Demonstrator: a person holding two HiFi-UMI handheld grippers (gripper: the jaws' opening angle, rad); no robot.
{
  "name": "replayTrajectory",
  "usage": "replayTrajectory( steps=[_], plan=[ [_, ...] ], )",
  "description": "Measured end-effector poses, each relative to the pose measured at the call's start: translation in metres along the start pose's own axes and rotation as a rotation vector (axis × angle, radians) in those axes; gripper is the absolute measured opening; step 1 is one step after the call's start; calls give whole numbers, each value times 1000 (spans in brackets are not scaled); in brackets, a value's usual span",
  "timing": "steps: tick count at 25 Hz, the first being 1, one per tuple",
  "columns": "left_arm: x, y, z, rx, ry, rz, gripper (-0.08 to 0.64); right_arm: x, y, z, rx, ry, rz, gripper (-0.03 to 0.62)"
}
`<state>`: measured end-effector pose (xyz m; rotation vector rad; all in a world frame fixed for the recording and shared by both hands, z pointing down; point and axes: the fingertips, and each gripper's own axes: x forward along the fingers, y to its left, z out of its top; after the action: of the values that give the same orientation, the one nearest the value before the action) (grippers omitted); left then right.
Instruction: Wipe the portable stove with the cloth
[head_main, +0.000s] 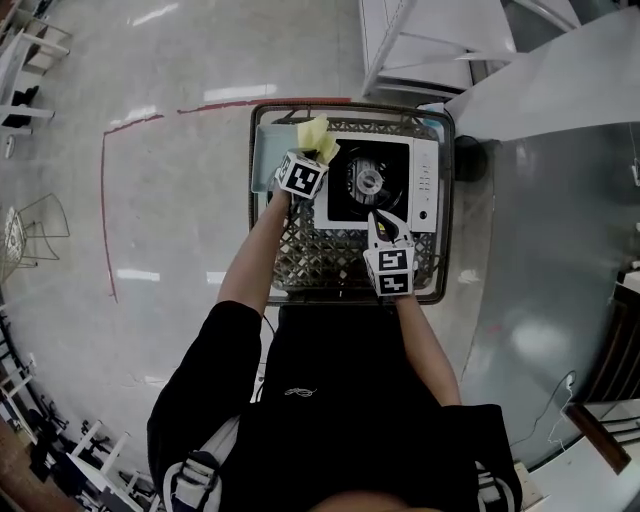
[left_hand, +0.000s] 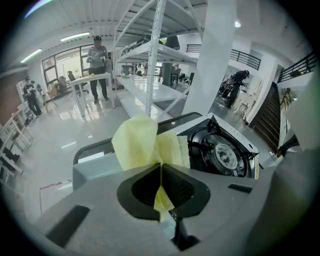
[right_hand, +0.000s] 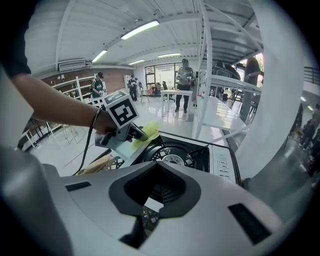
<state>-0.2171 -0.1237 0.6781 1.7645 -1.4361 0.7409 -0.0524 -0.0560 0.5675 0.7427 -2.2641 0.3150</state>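
A white portable stove (head_main: 405, 185) with a black burner sits on a black mesh cart. My left gripper (head_main: 318, 157) hovers at the stove's far left corner, shut on a yellow cloth (head_main: 314, 134). In the left gripper view the cloth (left_hand: 140, 142) sticks up out of the closed jaws (left_hand: 161, 169), with the burner (left_hand: 222, 155) just to its right. My right gripper (head_main: 387, 236) is shut and empty above the stove's near edge. In the right gripper view its jaws (right_hand: 156, 169) point at the burner (right_hand: 172, 159), and the left gripper (right_hand: 131, 132) and cloth (right_hand: 148, 133) lie beyond.
The cart's mesh top (head_main: 320, 262) has a raised rim (head_main: 252, 180) round the stove. White shelving (head_main: 425, 40) stands behind it and a grey curved surface (head_main: 560, 260) at the right. Red tape (head_main: 104, 200) marks the floor at left. People stand far off.
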Motion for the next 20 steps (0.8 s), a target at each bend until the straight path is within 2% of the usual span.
replayTrajectory(
  steps=[5, 12, 20],
  plan=[
    [-9, -6, -10, 4, -17, 1, 26, -12, 8, -7, -3, 19, -10, 8],
    [-12, -17, -18, 92, 16, -14, 26, -20, 7, -11, -17, 18, -28, 8],
    [-22, -39, -37, 118, 16, -51, 26, -26, 13, -9, -39, 12, -37, 8]
  ],
)
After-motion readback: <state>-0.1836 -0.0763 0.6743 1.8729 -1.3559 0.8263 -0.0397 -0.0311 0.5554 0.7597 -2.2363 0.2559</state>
